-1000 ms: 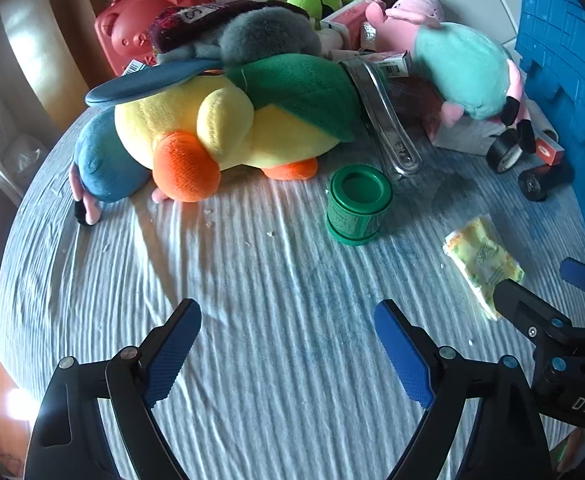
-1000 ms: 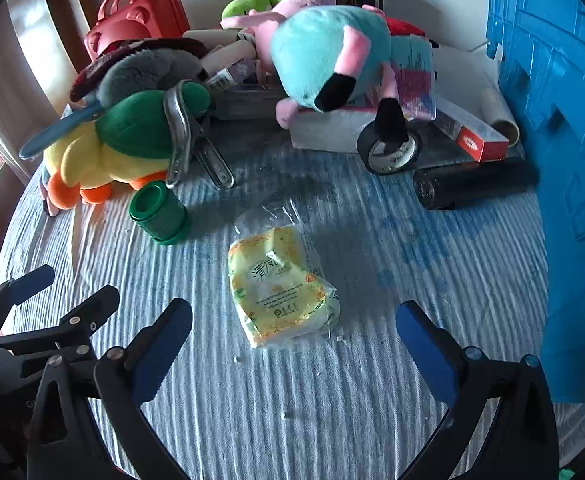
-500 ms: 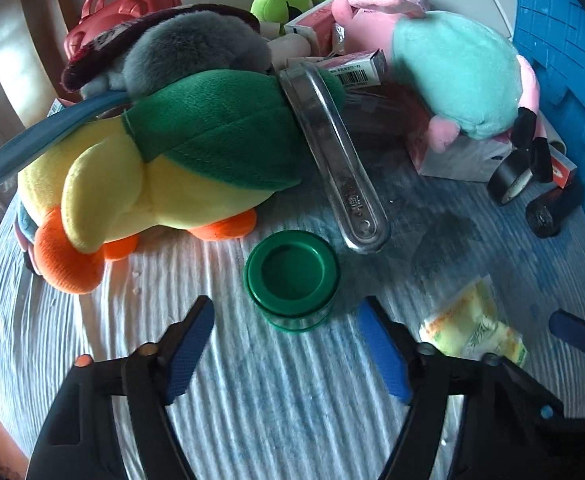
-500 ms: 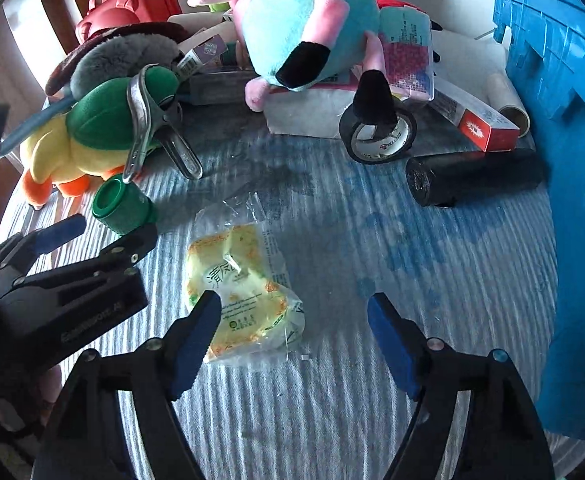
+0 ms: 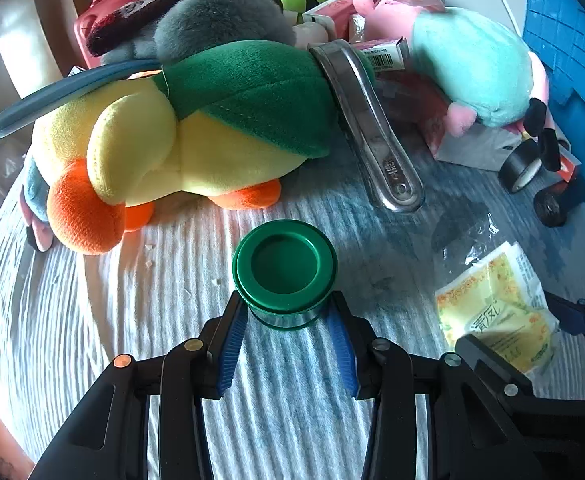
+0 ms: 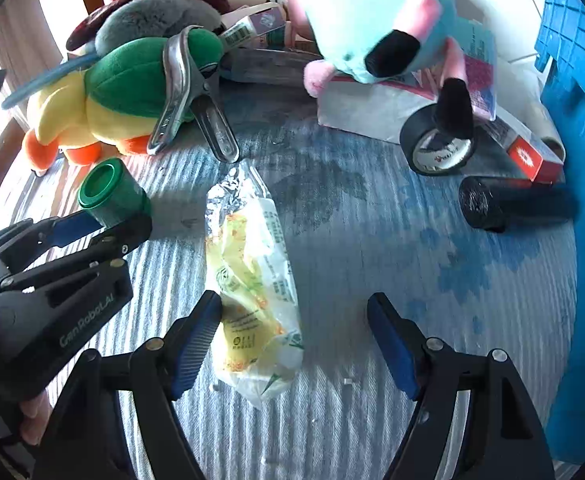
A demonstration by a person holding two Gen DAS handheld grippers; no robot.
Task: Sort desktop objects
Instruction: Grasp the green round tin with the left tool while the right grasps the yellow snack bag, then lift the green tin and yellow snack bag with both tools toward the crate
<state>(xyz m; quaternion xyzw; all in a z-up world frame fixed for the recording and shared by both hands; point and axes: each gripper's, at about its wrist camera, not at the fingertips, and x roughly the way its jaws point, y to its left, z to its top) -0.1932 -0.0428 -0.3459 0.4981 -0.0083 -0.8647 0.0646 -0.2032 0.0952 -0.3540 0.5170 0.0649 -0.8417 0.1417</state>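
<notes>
left wrist view: the left gripper [image 5: 288, 312] has its blue pads on either side of the green tub [image 5: 284, 270], which stands upright on the striped cloth [image 5: 92, 320] just in front of the yellow plush duck [image 5: 164, 148]. the pads look pressed against the tub's lower wall, so i read this as a grip, though low on the body. a metal clamp [image 5: 372, 132] leans off the duck just behind the tub. to the right lies the yellow tissue packet [image 5: 496, 308], with part of the right gripper's finger across its near edge.

right wrist view: the right gripper [image 6: 292, 320] is closing, and the tissue packet [image 6: 252, 280] lies lengthwise between the jaws. only the pad on the left of this view touches the packet; the other stands apart, so nothing is held yet. the left gripper [image 6: 104, 220] shows at the left, clamped around the green tub [image 6: 112, 196].

risks, as i judge them: the tub's smooth round wall could slip or tip out of the low grip on lifting. the packet's loose, glossy film may crumple or slide sideways, leaving the jaws pinching only wrapper. the two tools are near each other and could knock together.
</notes>
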